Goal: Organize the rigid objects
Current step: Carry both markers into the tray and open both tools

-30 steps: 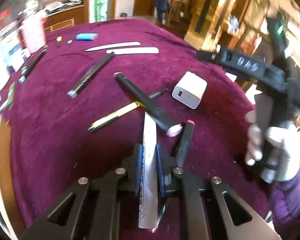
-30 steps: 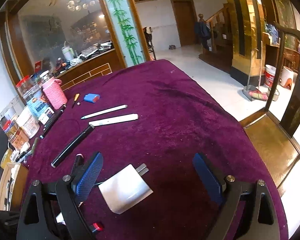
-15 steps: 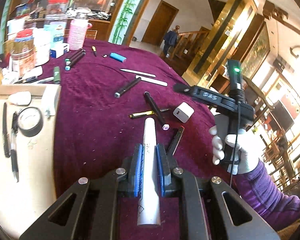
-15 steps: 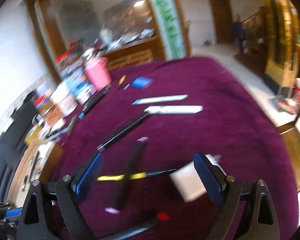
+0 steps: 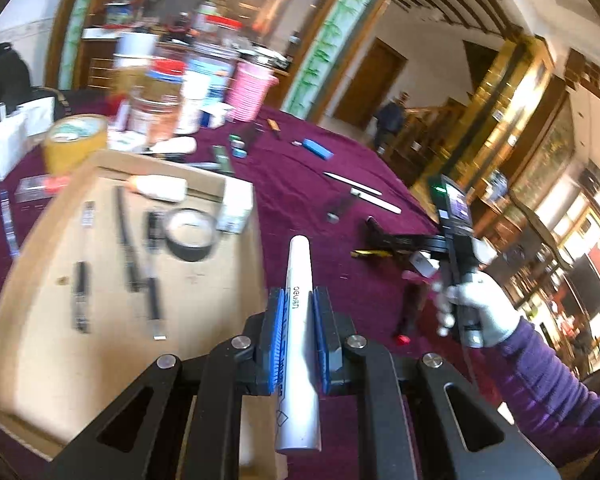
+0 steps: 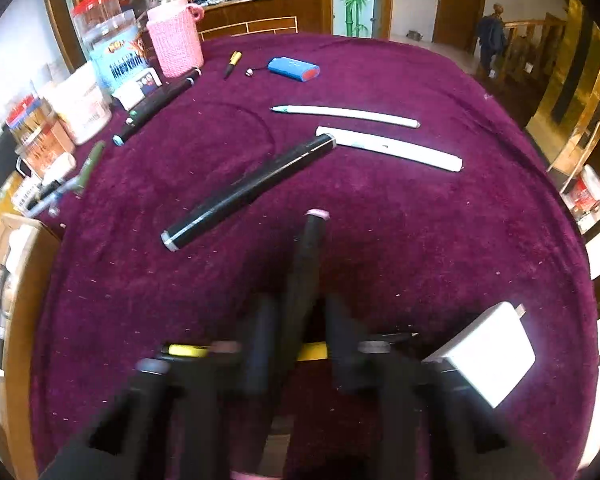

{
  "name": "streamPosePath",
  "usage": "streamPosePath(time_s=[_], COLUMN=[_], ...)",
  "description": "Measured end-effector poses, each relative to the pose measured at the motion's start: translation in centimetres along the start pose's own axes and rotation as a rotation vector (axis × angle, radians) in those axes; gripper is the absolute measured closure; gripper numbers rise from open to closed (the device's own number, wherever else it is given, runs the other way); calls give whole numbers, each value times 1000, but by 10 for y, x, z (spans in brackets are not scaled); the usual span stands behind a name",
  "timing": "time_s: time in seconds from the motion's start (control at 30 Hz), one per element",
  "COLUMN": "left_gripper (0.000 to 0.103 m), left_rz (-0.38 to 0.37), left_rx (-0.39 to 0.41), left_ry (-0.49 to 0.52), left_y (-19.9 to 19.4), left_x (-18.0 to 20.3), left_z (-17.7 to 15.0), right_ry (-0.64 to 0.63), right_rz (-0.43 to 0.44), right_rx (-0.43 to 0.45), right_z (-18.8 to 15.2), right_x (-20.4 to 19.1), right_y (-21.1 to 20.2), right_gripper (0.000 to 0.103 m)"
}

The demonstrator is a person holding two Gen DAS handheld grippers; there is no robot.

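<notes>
White marker [image 5: 298, 312] is clamped in left gripper [image 5: 297, 334], beside cardboard tray [image 5: 236, 360]. Right gripper [image 6: 296, 344], blurred, is closed around black marker [image 6: 306, 264] on the surface [image 6: 420, 220].

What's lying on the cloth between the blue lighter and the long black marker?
Two white pens lie between the blue lighter and black marker, in the right wrist view.

Left gripper [image 5: 297, 312] clamping a white marker [image 5: 298, 320] beside a cardboard tray [image 5: 220, 320] holding pens and a tape roll [image 5: 190, 234].
</notes>
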State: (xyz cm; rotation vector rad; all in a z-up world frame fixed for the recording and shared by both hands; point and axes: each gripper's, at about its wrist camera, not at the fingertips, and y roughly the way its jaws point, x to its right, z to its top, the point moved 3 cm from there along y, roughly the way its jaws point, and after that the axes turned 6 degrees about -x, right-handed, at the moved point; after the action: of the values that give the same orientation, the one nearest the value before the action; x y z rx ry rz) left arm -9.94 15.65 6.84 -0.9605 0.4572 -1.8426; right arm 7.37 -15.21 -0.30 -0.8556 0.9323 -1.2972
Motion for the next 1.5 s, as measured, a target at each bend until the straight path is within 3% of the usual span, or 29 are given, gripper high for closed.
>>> streamPosePath(time_s=[0.13, 0.33, 0.5, 0.67, 0.9, 0.97, 1.0, 1.13, 1.37, 1.5], left_gripper=[89, 89, 89, 89, 88, 77, 67, 61, 32, 29], left_rz=[50, 144, 253, 362, 454, 457, 448, 394, 345, 380], left_rx=[24, 10, -13, -74, -124, -119, -110, -42, 106, 136], left_ry=[-63, -134, -173, -210, -201, -197, -196, -187, -179, -180], left_y=[-15, -21, -23, -8, 9, 9, 7, -16, -73, -96], left_x=[-33, -76, -106, -134, -147, -147, -146, -135, -118, -121], left_z=[-3, -3, 6, 17, 28, 31, 31, 30, 11, -5], right_ry=[57, 105, 46, -41, -151, -173, -179, -198, -229, -246], right_rz=[89, 295, 448, 570, 603, 611, 616, 630, 599, 541], right_rx=[45, 101, 110, 46, -51, -81, -95, -156, -212, -203], right_z=[-6, -22, -30, -41, -60, -63, -64, -64, -52, -39], right_x=[8, -7, -51, -112, -197, -221, -228, -259, -310, -331], right_y=[-19, -63, -94, -102, -82, -74, -71, -51, -20, -4], right_gripper=[88, 87, 87, 87, 86, 86, 86, 86, 86, 86])
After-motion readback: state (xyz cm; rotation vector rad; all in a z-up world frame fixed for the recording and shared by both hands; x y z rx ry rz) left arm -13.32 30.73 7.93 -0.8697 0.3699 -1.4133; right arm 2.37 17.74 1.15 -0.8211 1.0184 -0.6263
